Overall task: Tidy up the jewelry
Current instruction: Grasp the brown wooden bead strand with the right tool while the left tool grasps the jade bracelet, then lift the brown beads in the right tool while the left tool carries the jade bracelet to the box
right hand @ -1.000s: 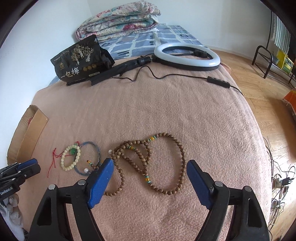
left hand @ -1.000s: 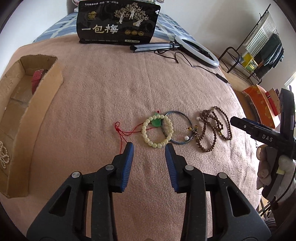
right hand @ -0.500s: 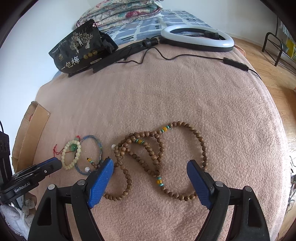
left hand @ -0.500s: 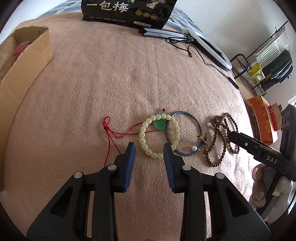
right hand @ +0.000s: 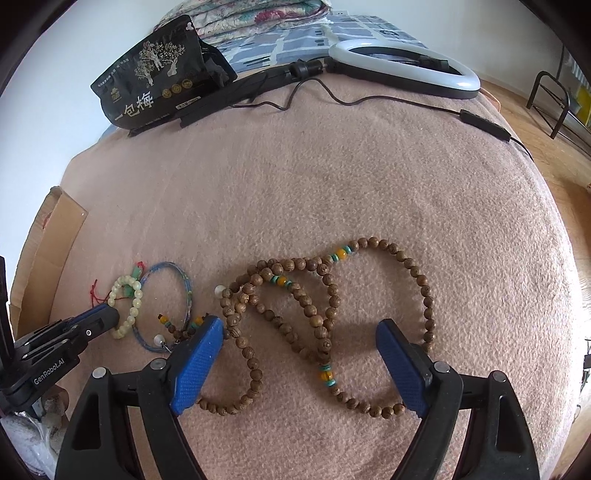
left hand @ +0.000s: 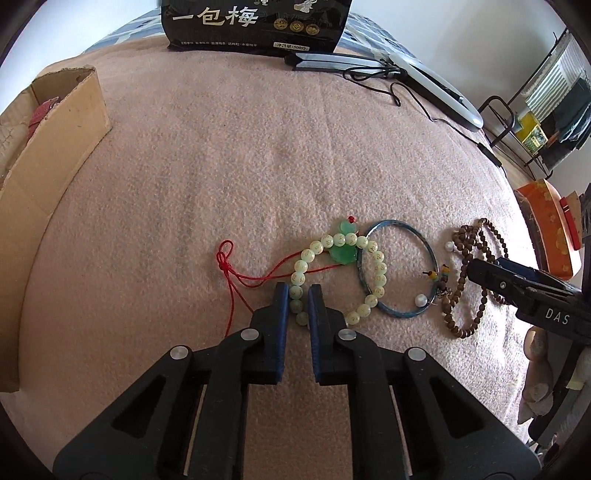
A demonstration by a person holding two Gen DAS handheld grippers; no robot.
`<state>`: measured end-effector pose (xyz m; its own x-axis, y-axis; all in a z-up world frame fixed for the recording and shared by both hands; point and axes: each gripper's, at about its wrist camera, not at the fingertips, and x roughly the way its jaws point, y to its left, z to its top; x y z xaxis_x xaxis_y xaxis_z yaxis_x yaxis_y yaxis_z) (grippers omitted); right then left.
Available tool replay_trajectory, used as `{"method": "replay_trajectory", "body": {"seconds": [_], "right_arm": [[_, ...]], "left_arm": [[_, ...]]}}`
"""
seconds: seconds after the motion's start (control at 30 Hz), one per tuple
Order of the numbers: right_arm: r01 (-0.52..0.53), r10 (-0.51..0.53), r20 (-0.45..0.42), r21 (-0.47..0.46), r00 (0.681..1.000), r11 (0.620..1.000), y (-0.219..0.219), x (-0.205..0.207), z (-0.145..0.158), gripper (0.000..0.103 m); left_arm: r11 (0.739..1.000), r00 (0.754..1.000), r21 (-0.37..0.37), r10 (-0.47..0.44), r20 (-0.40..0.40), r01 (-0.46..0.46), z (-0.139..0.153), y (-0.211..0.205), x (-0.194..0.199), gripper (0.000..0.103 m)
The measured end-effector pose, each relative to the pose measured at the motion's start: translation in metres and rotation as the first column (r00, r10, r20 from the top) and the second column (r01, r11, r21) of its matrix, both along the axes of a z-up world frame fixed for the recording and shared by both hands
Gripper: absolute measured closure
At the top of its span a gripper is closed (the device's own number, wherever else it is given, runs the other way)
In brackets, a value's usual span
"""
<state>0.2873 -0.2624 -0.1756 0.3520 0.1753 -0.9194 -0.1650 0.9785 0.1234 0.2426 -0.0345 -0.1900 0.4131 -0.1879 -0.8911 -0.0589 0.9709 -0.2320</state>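
Left gripper (left hand: 295, 295) closed on pale bead bracelet (left hand: 340, 273) lying on the bed's pink blanket (left hand: 258, 166). Right gripper (right hand: 299, 354) open over wooden bead necklace (right hand: 325, 314). Cardboard box (left hand: 44, 177) holds a red item (left hand: 38, 114).

Black snack bag (left hand: 255, 26) with gold print is standing at the far edge of the pink blanket (left hand: 258, 147), folded quilt (right hand: 255, 14) lying behind it. White ring light (right hand: 402, 66) is lying flat beside the bag, its black cable (right hand: 484, 123) trailing toward the blanket's right edge. Black metal rack (left hand: 535, 122) is standing on the wood floor (right hand: 546, 122) beyond.
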Motion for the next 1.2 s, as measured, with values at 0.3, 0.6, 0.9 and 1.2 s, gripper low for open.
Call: {"method": "replay_trajectory", "body": {"seconds": [0.3, 0.6, 0.9, 1.2], "right_arm": [[-0.003, 0.003, 0.0, -0.029, 1.0, 1.0, 0.007, 0.002, -0.003, 0.019], [-0.056, 0.055, -0.02, -0.073, 0.998, 0.996, 0.019, 0.001, -0.005, 0.035], [-0.064, 0.065, 0.002, -0.081, 0.998, 0.995, 0.009, -0.004, -0.001, 0.086], [-0.054, 0.056, 0.025, -0.05, 0.998, 0.997, 0.005, -0.012, 0.013, 0.092]], "left_arm": [[0.999, 0.999, 0.042, -0.032, 0.02, 0.031, 0.003, -0.004, -0.003, 0.097], [0.998, 0.999, 0.044, -0.043, 0.028, 0.042, 0.003, -0.003, -0.007, 0.098], [0.999, 0.999, 0.008, -0.043, 0.029, 0.043, 0.009, 0.002, -0.012, 0.098], [0.996, 0.994, 0.022, -0.085, 0.07, 0.083, 0.029, -0.003, -0.021, 0.098]]}}
